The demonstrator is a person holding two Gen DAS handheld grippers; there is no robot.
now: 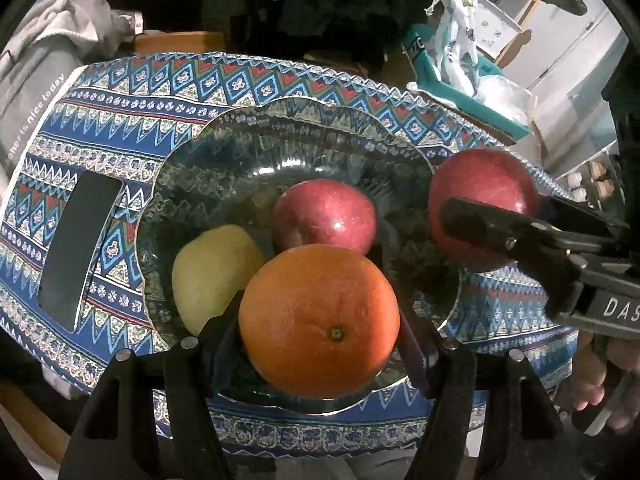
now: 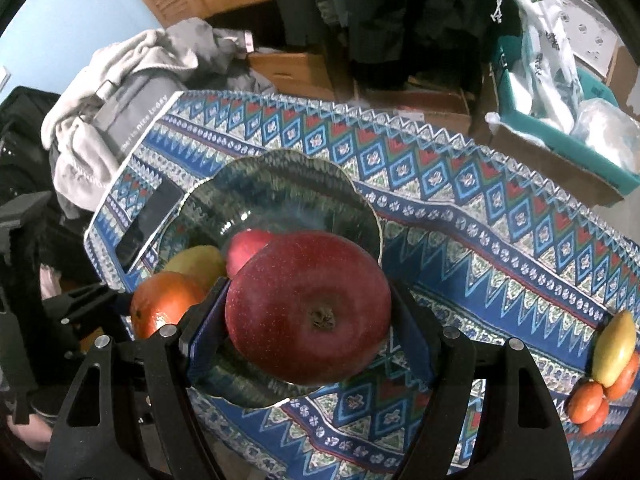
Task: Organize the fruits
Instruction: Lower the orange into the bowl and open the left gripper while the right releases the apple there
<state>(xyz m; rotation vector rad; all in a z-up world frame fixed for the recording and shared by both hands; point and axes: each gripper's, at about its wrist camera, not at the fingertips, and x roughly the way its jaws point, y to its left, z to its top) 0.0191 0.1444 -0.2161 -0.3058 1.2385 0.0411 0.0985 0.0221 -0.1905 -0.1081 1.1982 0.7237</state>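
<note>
My left gripper [image 1: 320, 322] is shut on an orange [image 1: 320, 304], held over the near part of a clear glass bowl [image 1: 280, 106]. Inside the bowl lie a red apple [image 1: 324, 216] and a yellow-green fruit [image 1: 216, 272]. My right gripper [image 2: 310, 294] is shut on a large dark red apple [image 2: 308, 312], held over the bowl's [image 2: 280, 156] near right rim. In the left wrist view that apple [image 1: 480, 184] hangs at the right, a black finger [image 1: 480, 224] across it. The right wrist view shows the orange [image 2: 160, 304] at the left.
A patterned blue cloth [image 1: 160, 80] covers the table, and a black phone [image 1: 80, 248] lies left of the bowl. At the cloth's right edge lie a yellow fruit [image 2: 614, 344] and small oranges [image 2: 588, 404]. Grey clothing [image 2: 120, 92] and boxes crowd the far side.
</note>
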